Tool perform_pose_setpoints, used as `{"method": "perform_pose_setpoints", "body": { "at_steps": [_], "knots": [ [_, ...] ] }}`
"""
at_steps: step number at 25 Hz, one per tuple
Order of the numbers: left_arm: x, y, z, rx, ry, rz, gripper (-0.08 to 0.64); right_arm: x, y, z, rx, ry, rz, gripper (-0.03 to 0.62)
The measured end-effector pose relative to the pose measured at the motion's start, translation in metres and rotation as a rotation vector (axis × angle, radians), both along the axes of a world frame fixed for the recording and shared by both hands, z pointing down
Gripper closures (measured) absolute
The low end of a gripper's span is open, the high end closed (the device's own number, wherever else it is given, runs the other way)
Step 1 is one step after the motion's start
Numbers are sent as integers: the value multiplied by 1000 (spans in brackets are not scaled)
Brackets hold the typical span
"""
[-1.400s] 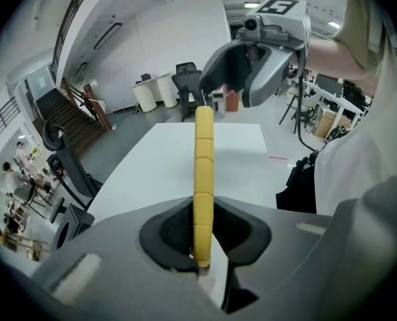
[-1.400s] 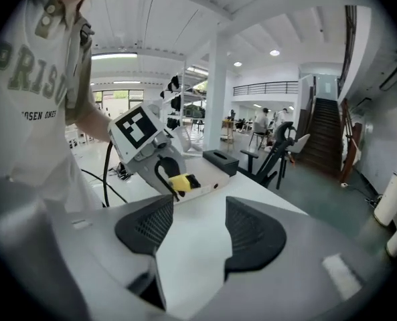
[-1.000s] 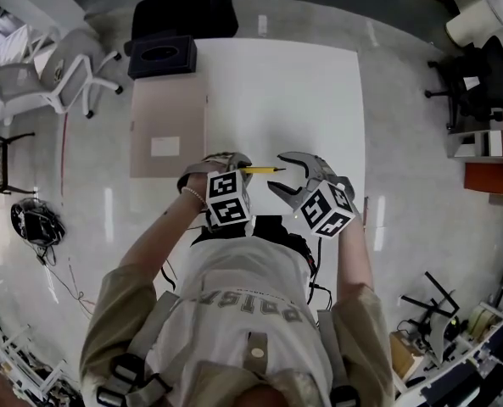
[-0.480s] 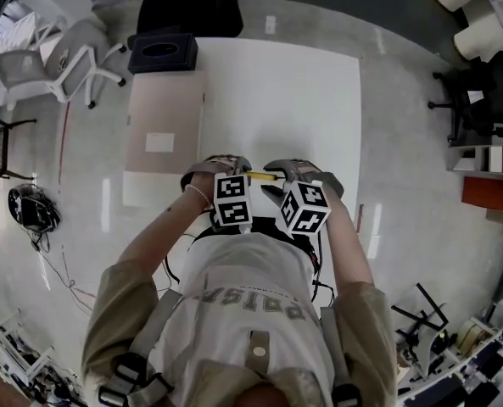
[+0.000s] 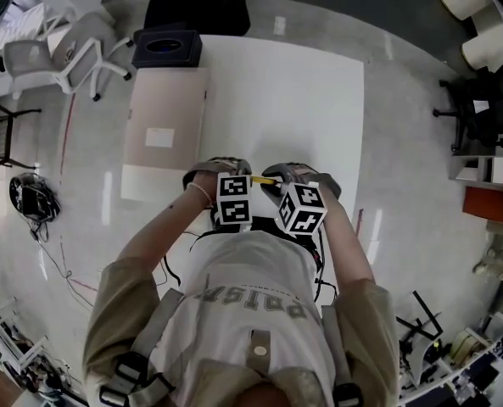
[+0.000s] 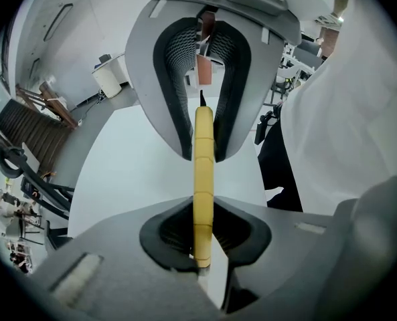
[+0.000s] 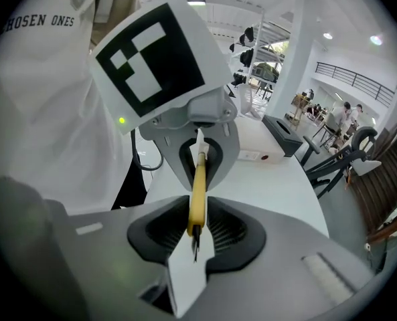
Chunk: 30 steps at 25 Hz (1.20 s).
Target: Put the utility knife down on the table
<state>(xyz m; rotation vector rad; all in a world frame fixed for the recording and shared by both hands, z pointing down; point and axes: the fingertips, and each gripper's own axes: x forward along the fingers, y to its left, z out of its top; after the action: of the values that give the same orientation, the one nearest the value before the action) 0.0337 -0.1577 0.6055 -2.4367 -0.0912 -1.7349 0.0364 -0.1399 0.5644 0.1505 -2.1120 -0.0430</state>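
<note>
A slim yellow utility knife (image 5: 266, 179) hangs level over the near edge of the white table (image 5: 285, 100), spanning my two grippers. My left gripper (image 5: 244, 173) is shut on one end: in the left gripper view its pads pinch the yellow handle (image 6: 203, 179) near the tips (image 6: 201, 249). My right gripper (image 5: 274, 181) faces it from the other side. Its jaws are closing around the knife's dark-tipped end (image 7: 197, 199), which lies between the pads (image 7: 197, 236) with a thin gap still showing. Each gripper sees the other beyond the knife.
A tan board (image 5: 162, 125) lies along the table's left side with a black box (image 5: 166, 49) at its far end. White chairs (image 5: 56, 58) stand at the far left, a black chair (image 5: 196, 7) behind the table. My torso is close behind both grippers.
The right gripper swung in toward the left one and its wide-open jaws narrowed around the knife's free end. Both hands sank a little and drew closer together.
</note>
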Motion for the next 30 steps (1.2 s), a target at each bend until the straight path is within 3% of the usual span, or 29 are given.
{"method": "perform_pose_setpoints", "body": {
  "at_steps": [4, 16, 30],
  "knots": [
    [1, 2, 3, -10, -10, 7, 505, 1, 3, 2, -16, -16, 13, 517],
    [1, 6, 9, -46, 0, 32, 499, 1, 3, 3, -217, -159, 163, 529],
    [3, 4, 3, 47, 112, -3, 446, 6, 4, 8, -503, -375, 318, 529]
  ]
}}
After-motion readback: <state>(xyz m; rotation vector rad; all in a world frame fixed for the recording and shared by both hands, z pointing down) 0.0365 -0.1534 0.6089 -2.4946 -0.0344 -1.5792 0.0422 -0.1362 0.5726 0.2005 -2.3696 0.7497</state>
